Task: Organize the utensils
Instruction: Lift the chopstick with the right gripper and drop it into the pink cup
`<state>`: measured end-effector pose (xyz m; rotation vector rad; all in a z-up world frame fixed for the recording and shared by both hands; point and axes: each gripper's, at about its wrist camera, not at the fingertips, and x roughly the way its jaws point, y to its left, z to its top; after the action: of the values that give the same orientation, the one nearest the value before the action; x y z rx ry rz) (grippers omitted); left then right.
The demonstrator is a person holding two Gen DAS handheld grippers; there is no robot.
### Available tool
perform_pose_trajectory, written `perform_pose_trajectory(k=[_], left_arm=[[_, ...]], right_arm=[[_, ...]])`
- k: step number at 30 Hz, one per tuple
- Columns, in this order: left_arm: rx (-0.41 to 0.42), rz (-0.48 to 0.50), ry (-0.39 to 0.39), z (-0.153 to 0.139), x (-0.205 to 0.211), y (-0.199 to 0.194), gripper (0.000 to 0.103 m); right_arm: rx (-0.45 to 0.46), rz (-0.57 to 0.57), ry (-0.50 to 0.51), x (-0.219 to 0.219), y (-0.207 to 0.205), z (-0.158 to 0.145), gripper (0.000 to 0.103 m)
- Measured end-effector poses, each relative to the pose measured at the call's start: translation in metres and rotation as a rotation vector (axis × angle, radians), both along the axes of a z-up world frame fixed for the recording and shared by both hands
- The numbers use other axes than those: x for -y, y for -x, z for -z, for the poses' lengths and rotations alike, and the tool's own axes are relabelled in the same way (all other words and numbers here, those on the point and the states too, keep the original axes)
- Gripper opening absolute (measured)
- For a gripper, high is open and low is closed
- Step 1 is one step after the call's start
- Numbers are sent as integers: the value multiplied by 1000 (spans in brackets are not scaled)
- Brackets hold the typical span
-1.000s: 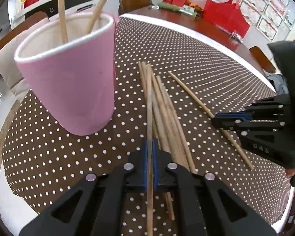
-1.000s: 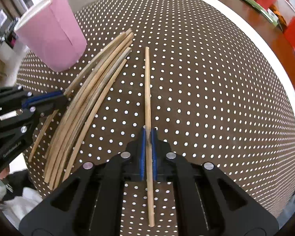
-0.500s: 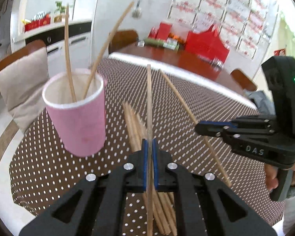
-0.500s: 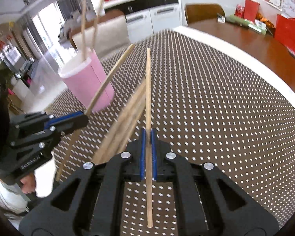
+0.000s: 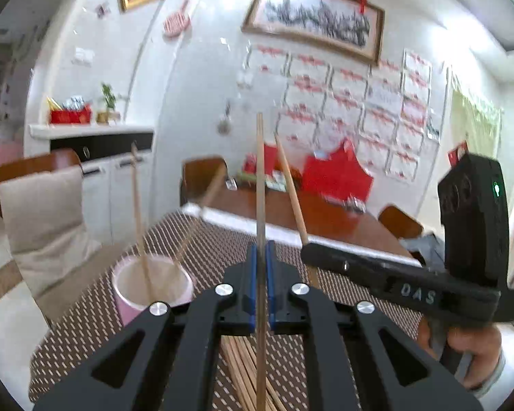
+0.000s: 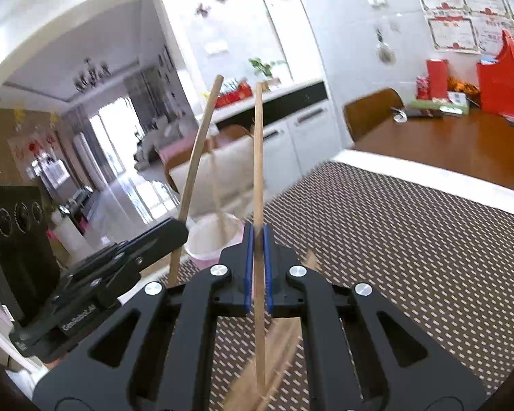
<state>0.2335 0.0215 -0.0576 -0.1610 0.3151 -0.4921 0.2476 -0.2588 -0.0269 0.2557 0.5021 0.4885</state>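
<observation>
Both grippers clamp one chopstick each: our left gripper (image 5: pixel 261 267) on its chopstick (image 5: pixel 259 178), our right gripper (image 6: pixel 257 257) on its chopstick (image 6: pixel 258 157). Loose chopsticks (image 5: pixel 246 373) lie at 6 o'clock; the pink cup (image 5: pixel 152 282) with two sticks sits at 10 o'clock. "DAS" reads at 3 o'clock. Beyond, the dotted cloth (image 6: pixel 411 239) ends at a white edge.

Left claw (image 5: pixel 261 284) and right claw (image 6: pixel 256 267) clamped, raised.

I see two pale wooden chopsticks (image 5: pixel 259 178) (image 6: pixel 258 157) raised nearly upright, a loose bundle of chopsticks (image 5: pixel 240 363) flat on the dotted bench (image 6: pixel 411 239), and two more standing in the pink cup (image 5: pixel 152 284).
</observation>
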Motion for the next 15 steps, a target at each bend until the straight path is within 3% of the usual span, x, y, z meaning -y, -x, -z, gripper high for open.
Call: perform_pose_trajectory(k=[10,15], left_arm=[[163,-159,99,-25,-42,-14,5],[216,-218,104,-27,-52,-28,5]], right_arm=[[144,-7,-48,-43,-34,-16,6],[190,-13,-78,-57,-55,-15,6]])
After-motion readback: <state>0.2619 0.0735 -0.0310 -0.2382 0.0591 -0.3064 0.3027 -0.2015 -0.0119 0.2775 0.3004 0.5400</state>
